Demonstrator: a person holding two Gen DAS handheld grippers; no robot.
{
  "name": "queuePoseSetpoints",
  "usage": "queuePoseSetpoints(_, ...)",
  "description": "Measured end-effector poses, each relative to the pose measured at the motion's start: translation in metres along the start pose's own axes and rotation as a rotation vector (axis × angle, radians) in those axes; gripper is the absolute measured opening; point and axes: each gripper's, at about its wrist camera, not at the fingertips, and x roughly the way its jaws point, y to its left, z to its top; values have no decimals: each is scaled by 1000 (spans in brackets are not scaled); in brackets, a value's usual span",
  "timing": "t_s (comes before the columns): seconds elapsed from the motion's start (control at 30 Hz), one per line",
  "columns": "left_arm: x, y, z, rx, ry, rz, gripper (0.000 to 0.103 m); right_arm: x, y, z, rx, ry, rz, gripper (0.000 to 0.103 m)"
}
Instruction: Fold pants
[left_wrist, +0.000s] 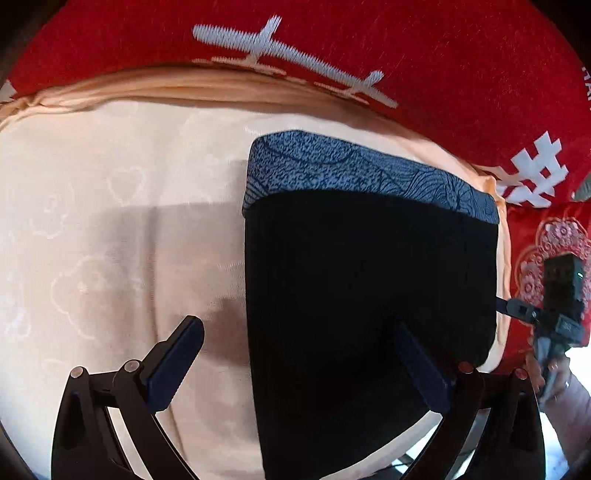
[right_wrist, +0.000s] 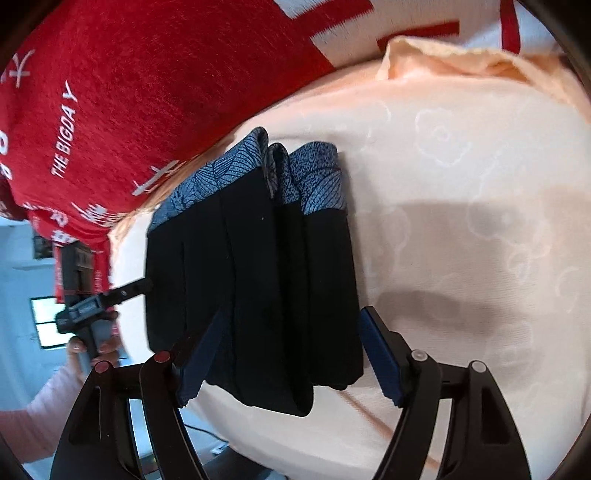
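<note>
The black pants (left_wrist: 369, 295) with a blue patterned waistband (left_wrist: 369, 173) lie folded in a compact stack on a pale peach cloth (left_wrist: 110, 240). My left gripper (left_wrist: 295, 332) is open, its right finger (left_wrist: 421, 362) over the pants, its left finger over the cloth. In the right wrist view the pants (right_wrist: 258, 295) show several folded layers with the waistband (right_wrist: 240, 173) at the far end. My right gripper (right_wrist: 291, 325) is open and straddles the stack's near end. The other gripper (right_wrist: 125, 291) touches the pants' left edge there; in the left wrist view the right gripper (left_wrist: 517, 308) sits at the pants' right edge.
A red blanket with white lettering (left_wrist: 443, 74) lies beyond the peach cloth, seen also in the right wrist view (right_wrist: 147, 92). The cloth's edge drops off near the pants' right side (left_wrist: 502, 332). A bright room with a window (right_wrist: 44, 321) lies past the edge.
</note>
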Motion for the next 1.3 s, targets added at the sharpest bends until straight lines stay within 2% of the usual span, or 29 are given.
queuePoseSetpoints(0.1,8,7,0,-20,24,-60,103,5,-13,2,21,22,58,80)
queuePoseSetpoints(0.23,17,8,1,-43,28,-93,103,16,-27,4,34,56,86,81)
queuePoseSetpoints(0.37,25,-6,6,-27,24,-109,103,21,-27,9,28,56,165,81)
queuePoseSetpoints(0.57,41,-37,15,26,-1,-79,103,45,-18,24,-29,91,183,82)
queuePoseSetpoints(0.7,41,-39,16,8,-6,-65,103,51,-16,31,-44,97,194,82)
queuePoseSetpoints(0.8,40,-40,16,-7,-6,-37,103,51,-20,30,-3,87,211,82)
queuePoseSetpoints(0.83,38,-42,16,-10,-15,-26,103,50,-22,30,17,82,211,81)
queuePoseSetpoints(0.9,34,-50,12,1,-51,-3,96,49,-24,29,43,74,178,72)
queuePoseSetpoints(0.97,24,-62,6,15,-94,13,80,46,-23,27,42,70,168,61)
queuePoseSetpoints(1.07,9,-73,-2,19,-138,39,66,38,-20,24,55,55,192,46)
queuePoseSetpoints(1.17,-6,-81,-13,1,-163,38,63,25,-12,19,38,43,229,39)
queuePoseSetpoints(1.3,-27,-94,-38,9,-176,60,63,11,2,10,13,45,256,39)
